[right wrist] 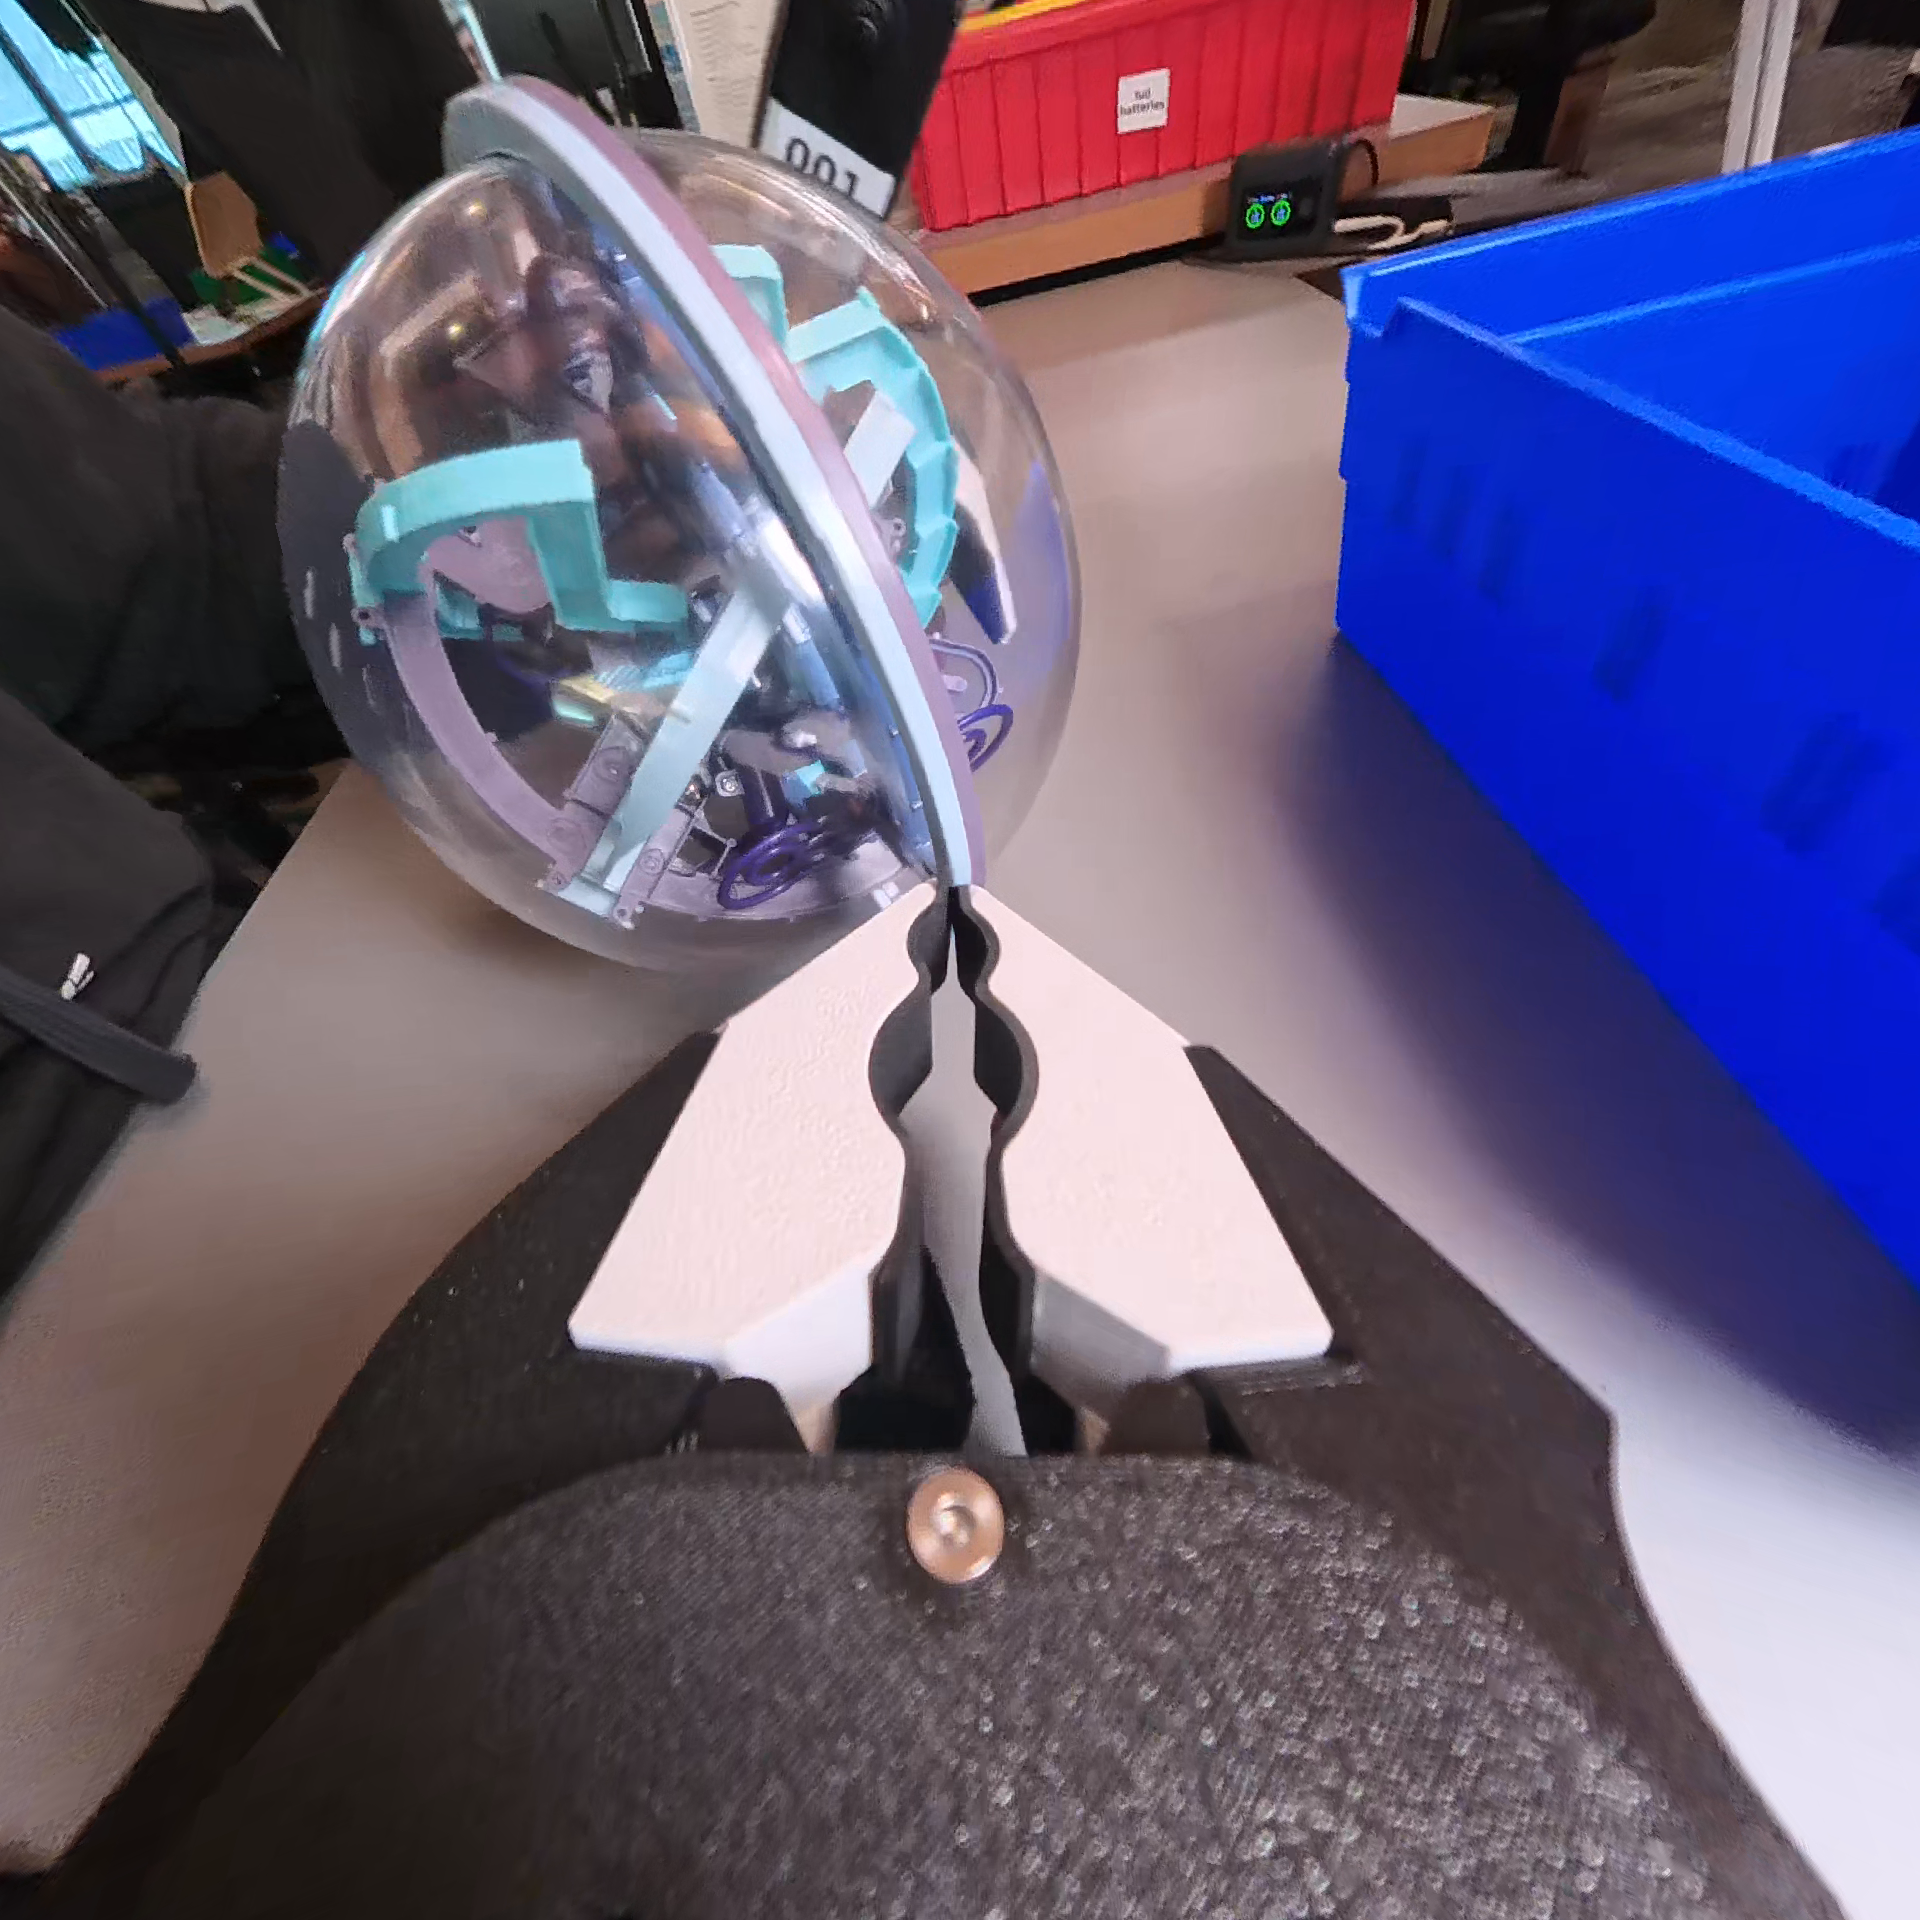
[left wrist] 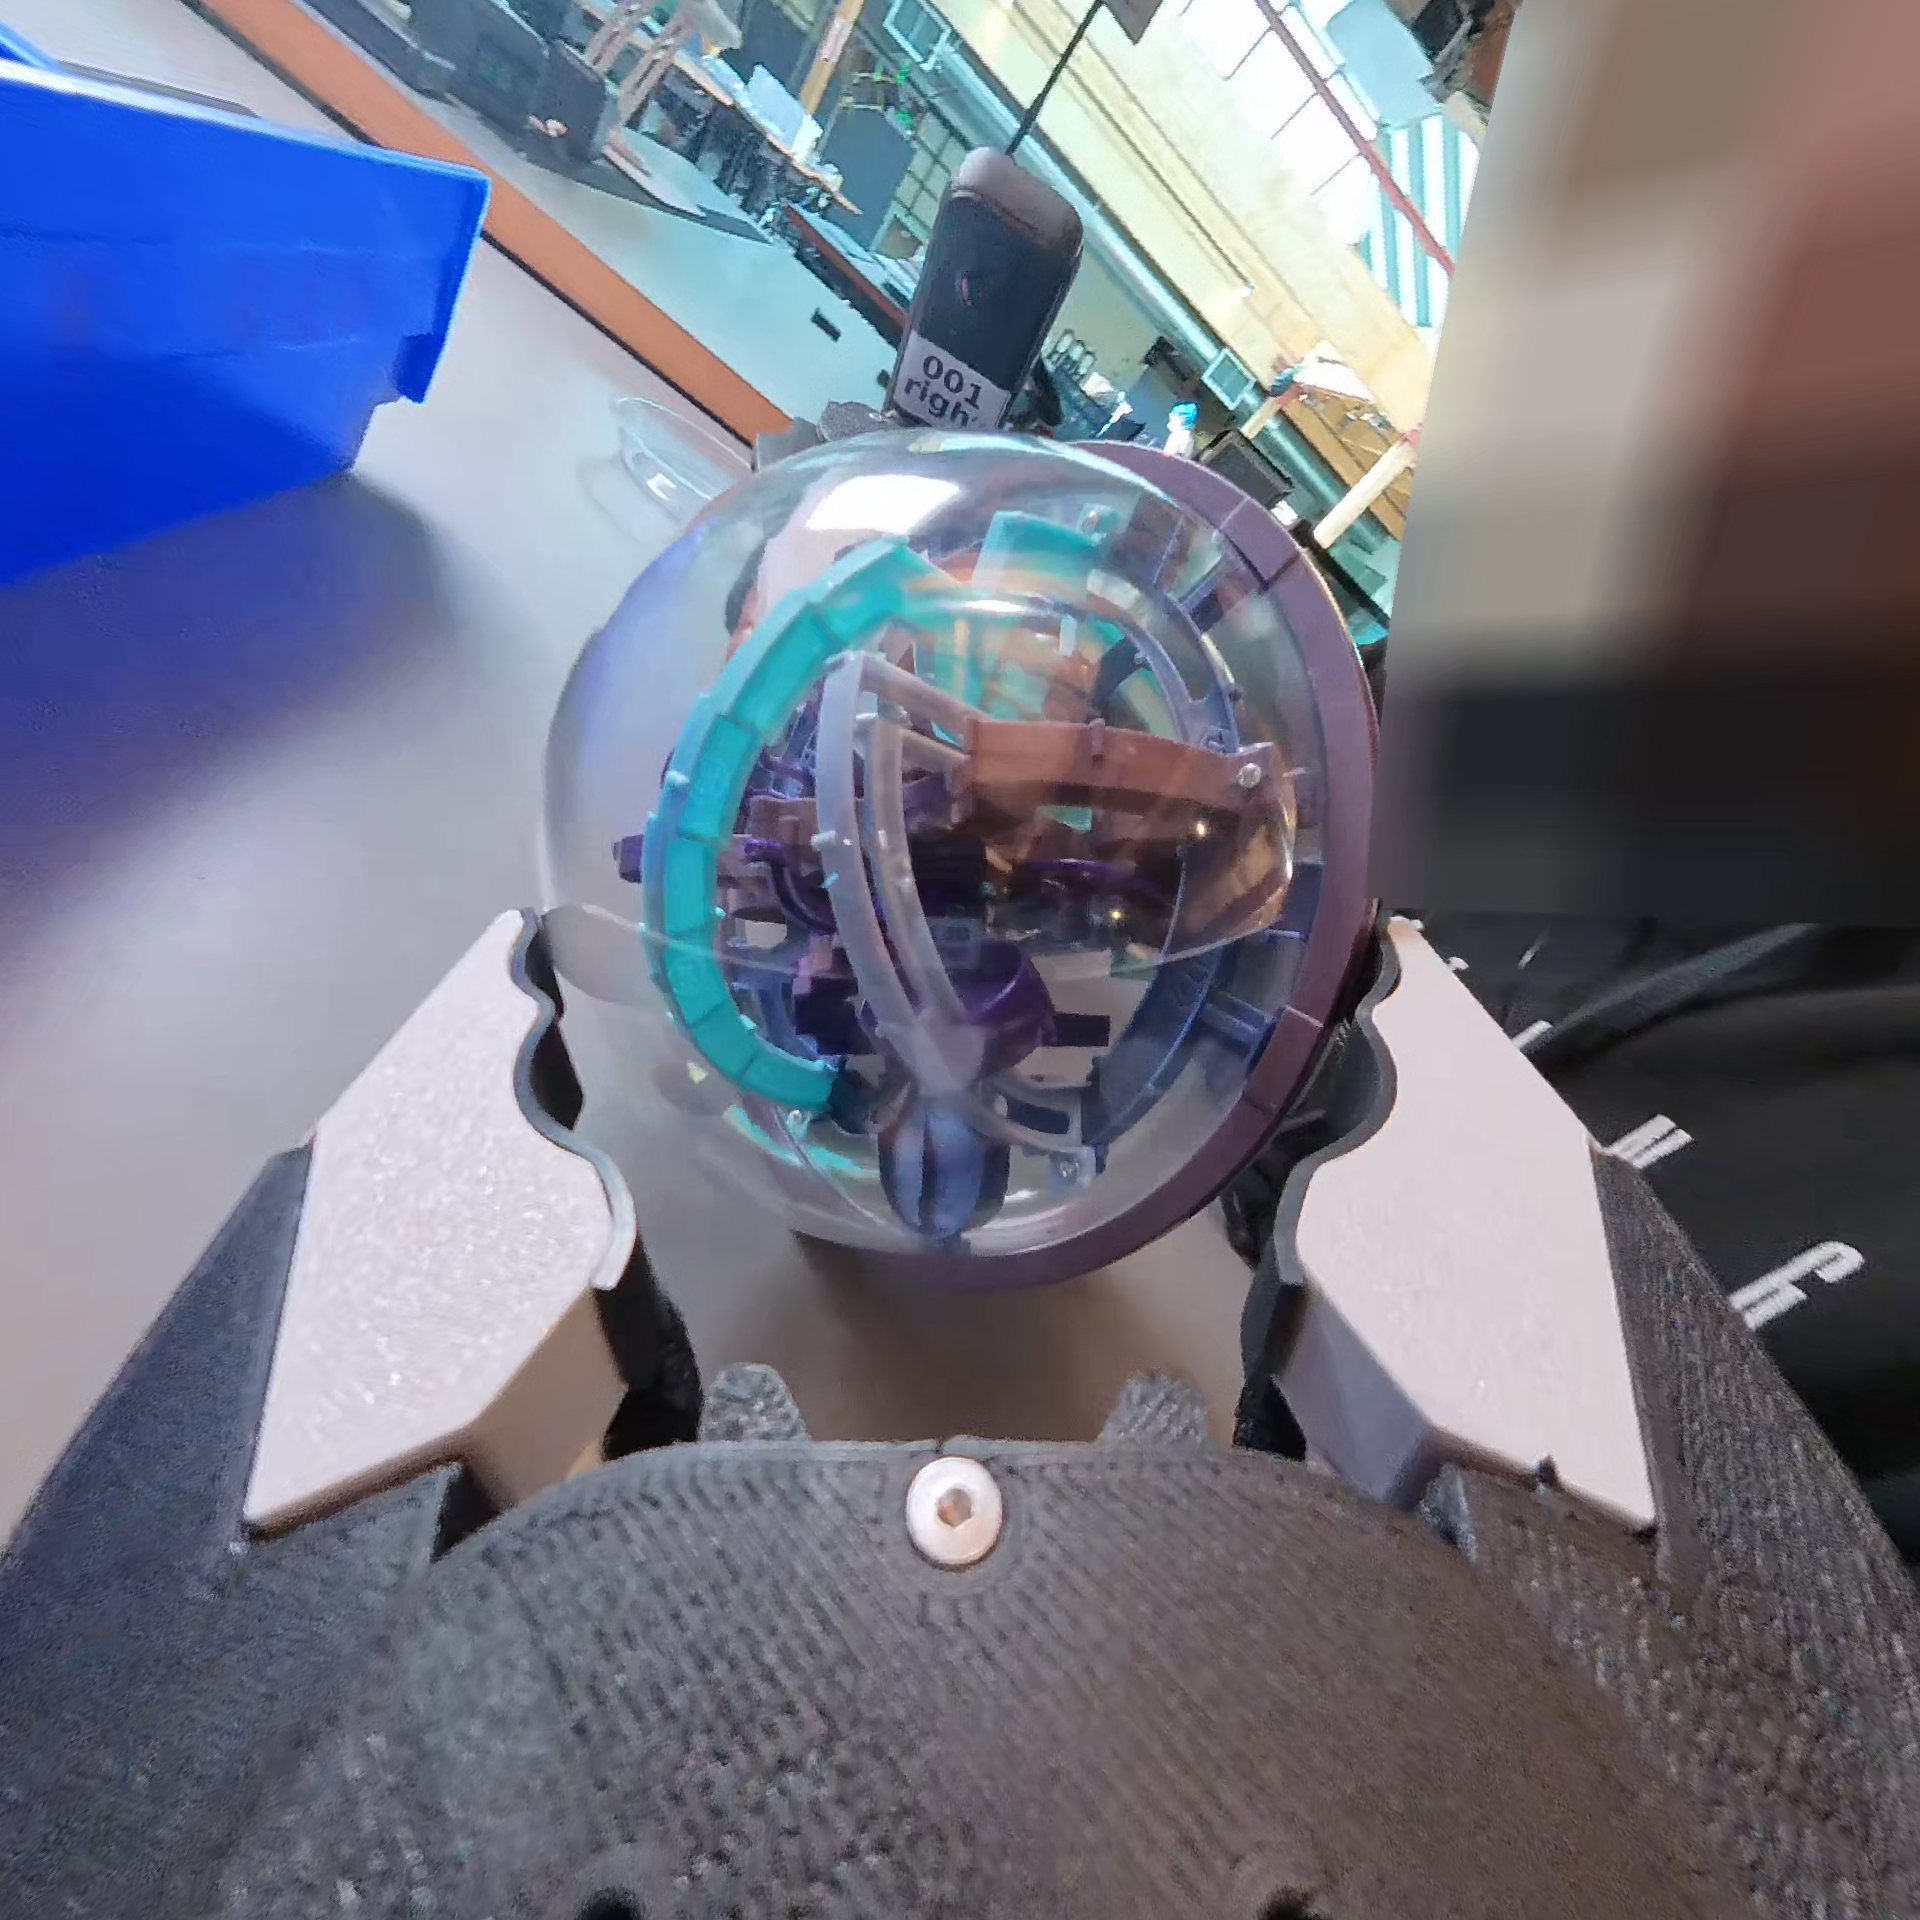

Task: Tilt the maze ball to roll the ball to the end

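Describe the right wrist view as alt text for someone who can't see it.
The right gripper, jaws shut, pinches the rim ring of a clear maze ball holding teal and purple tracks, tilted on a grey table. A blue bin sits to the right.

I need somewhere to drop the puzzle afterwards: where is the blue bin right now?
The blue bin sits on the grey table, at the right of the right wrist view and upper left of the left wrist view, just beyond the maze ball.

White labels sit on a black device (left wrist: 992, 301) and a red bin (right wrist: 1164, 104).
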### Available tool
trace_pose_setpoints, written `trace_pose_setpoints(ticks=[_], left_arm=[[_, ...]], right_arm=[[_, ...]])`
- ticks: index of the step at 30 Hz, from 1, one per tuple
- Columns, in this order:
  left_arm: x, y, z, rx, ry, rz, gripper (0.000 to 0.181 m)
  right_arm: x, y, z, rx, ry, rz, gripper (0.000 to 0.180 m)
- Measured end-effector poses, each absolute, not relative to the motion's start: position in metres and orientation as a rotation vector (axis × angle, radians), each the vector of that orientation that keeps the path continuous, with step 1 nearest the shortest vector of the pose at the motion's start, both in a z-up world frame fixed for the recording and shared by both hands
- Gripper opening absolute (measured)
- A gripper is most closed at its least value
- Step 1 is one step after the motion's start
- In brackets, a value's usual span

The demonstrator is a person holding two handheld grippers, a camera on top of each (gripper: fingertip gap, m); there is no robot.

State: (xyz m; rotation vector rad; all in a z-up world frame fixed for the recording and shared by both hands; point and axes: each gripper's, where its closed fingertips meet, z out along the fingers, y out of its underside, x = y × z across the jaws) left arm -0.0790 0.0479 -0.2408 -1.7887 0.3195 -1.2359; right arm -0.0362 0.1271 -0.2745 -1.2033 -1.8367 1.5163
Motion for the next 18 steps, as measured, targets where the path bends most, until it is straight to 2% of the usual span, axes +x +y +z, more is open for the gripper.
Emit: trace_pose_setpoints(ticks=[10, 18], left_arm=[[-0.078, 0.057, -0.236, -1.817, 0.345, -1.054, 0.143], [-0.108, 0.064, -0.219, -1.735, 0.264, -0.919, 0.116]], right_arm=[[-0.037, 0.134, -0.280, -1.314, -1.840, 1.570, 0.000], [-0.035, 0.136, -0.278, -1.321, -1.823, 1.612, 0.000]])
